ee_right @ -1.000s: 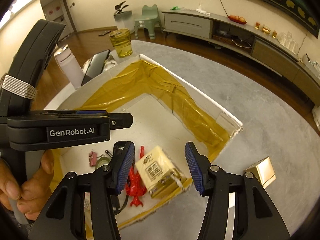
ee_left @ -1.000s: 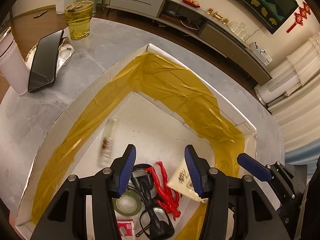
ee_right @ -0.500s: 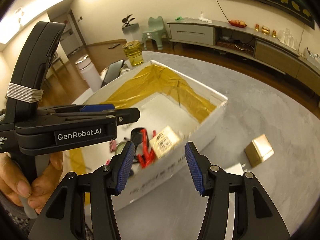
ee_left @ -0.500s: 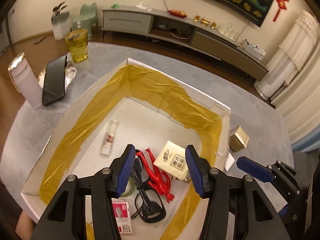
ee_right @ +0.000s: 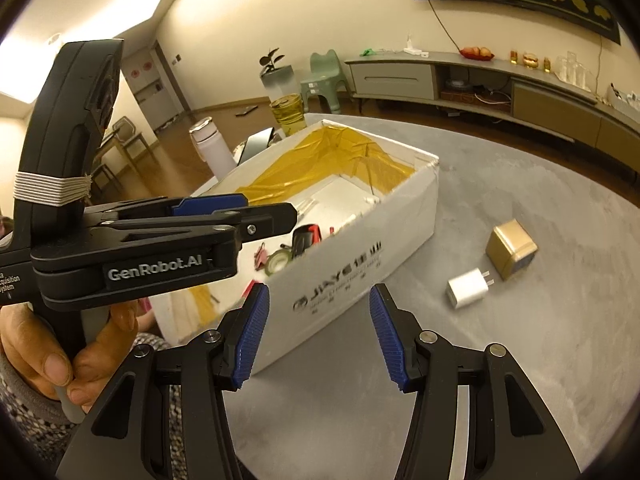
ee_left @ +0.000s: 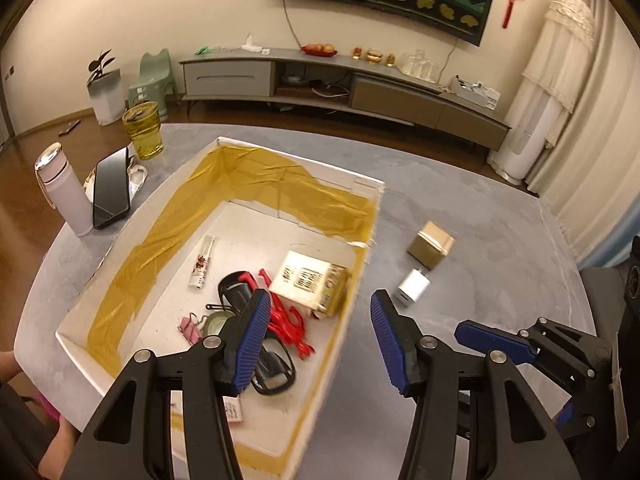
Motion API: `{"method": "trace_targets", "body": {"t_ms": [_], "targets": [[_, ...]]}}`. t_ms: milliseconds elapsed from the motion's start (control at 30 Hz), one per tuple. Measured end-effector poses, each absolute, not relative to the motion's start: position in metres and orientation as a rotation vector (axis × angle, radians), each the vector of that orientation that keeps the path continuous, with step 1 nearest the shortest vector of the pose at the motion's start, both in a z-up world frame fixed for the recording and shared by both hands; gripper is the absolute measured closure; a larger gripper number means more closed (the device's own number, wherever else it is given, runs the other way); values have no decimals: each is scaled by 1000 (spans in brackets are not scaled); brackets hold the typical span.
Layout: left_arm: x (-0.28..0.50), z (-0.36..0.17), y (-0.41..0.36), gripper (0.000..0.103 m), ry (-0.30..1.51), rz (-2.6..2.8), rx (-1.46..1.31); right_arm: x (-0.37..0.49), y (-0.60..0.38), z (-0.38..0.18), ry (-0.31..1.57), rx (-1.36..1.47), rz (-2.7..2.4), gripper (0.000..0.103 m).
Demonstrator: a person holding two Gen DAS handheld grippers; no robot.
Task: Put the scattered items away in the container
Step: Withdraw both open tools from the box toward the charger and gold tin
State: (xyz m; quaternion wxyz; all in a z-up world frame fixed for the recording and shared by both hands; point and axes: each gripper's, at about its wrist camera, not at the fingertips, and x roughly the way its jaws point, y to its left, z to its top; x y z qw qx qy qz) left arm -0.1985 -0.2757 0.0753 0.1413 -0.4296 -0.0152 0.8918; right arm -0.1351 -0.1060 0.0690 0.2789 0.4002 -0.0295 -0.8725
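Note:
A white cardboard box (ee_left: 362, 264) (ee_right: 384, 232) lined with yellow tape sits on the grey table. Inside lie a tissue pack (ee_left: 308, 280), a red toy (ee_left: 288, 320), black sunglasses (ee_left: 272, 368), a small tube (ee_left: 202, 264), a tape roll (ee_right: 276, 263) and a pink clip (ee_left: 190, 328). Outside, right of the box, rest a gold cube box (ee_left: 431, 245) (ee_right: 512, 248) and a white charger plug (ee_left: 414, 292) (ee_right: 468, 293). My left gripper (ee_left: 318, 336) hovers open above the box's near right wall. My right gripper (ee_right: 318, 332) is open and empty, low in front of the box.
A white flask (ee_left: 64, 192), a dark phone (ee_left: 111, 188) and a yellow glass (ee_left: 143, 134) stand left of the box. A TV cabinet (ee_left: 340, 84) runs along the far wall. A hand (ee_right: 44, 356) holds the left gripper's handle.
Both grippers have pulled up and back from inside the box. The tissue pack, which was between the right fingers, now lies in the box. The gold cube and charger have come into view.

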Motion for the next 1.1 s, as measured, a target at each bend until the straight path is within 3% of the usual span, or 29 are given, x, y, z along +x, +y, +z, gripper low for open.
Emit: {"method": "trace_targets", "body": {"t_ms": [700, 1100], "targets": [[-113, 40, -199, 47, 67, 2380, -1172, -75, -7, 8, -408, 1178, -2416, 53], [-122, 4, -158, 47, 107, 2282, -1215, -86, 25, -11, -398, 1211, -2518, 53]]}}
